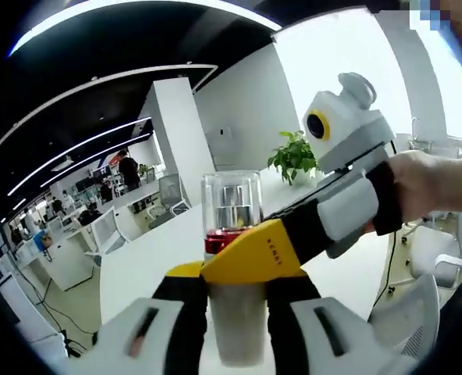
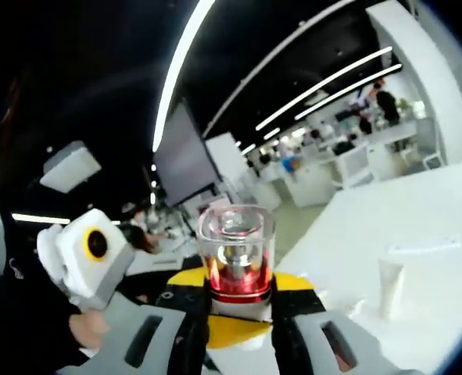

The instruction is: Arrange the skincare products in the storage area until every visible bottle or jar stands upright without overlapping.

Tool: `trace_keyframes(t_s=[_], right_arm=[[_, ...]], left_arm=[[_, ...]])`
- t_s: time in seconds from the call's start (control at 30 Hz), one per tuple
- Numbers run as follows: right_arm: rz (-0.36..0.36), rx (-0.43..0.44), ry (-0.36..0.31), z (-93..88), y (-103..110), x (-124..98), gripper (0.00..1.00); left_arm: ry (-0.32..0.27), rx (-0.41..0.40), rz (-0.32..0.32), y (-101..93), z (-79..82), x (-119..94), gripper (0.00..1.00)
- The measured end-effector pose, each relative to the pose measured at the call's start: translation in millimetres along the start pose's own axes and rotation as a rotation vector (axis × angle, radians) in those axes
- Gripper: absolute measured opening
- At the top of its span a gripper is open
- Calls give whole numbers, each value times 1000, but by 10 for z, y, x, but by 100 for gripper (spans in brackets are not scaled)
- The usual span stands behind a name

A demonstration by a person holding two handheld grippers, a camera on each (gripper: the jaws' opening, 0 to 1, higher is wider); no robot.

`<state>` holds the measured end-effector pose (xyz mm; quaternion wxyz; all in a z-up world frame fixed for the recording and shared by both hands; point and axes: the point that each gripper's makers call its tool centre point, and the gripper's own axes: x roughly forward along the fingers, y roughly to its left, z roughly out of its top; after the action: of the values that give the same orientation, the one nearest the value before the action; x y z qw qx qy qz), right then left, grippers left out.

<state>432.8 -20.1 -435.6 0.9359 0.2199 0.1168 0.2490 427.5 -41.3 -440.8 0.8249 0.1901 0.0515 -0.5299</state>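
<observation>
Gripping one clear-capped bottle (image 1: 232,258) at frame centre, my left gripper (image 1: 234,328) clamps its frosted body; my right gripper (image 2: 238,332) clamps its cap end. White tube (image 2: 390,287) stands lower right.

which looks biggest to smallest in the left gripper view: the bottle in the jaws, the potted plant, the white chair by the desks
1. bottle, though it is nearest the camera
2. potted plant
3. white chair
Plant and chair look close in size, so their order is unsure.
</observation>
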Motion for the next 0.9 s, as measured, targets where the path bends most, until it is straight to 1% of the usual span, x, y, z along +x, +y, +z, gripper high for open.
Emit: trace_keyframes(t_s=[0.17,0.2,0.3,0.47,0.57,0.6,0.67,0.7,0.77,0.83,0.87,0.9], right_arm=[[-33,18,-44,67,26,-51,23],[-43,1,-54,86,33,-64,22],[-53,18,-38,103,25,-101,22],[-11,60,-51,162,76,-200,22],[36,79,-63,226,161,-262,22],[52,79,-64,243,182,-276,22],[76,66,-72,287,218,-307,22],[83,59,-71,310,229,-335,21],[92,58,-73,351,219,-369,21],[99,59,-74,378,202,-413,21],[105,66,-78,395,187,-438,21],[111,69,-81,405,182,-454,21]], left_arm=[[-10,6,0,-24,68,-25,29],[-16,2,-5,-31,89,-34,29],[-20,-1,-25,-78,116,-59,30],[-55,-6,-50,-166,209,-150,31],[-96,2,-65,-204,303,-214,32],[-102,3,-68,-197,324,-197,33],[-134,-29,-95,-209,411,-226,33],[-161,-77,-122,-219,473,-268,32],[-159,-94,-155,-230,488,-313,32],[-177,-113,-175,-216,523,-365,32],[-176,-137,-207,-258,524,-401,33],[-168,-134,-212,-262,510,-415,34]])
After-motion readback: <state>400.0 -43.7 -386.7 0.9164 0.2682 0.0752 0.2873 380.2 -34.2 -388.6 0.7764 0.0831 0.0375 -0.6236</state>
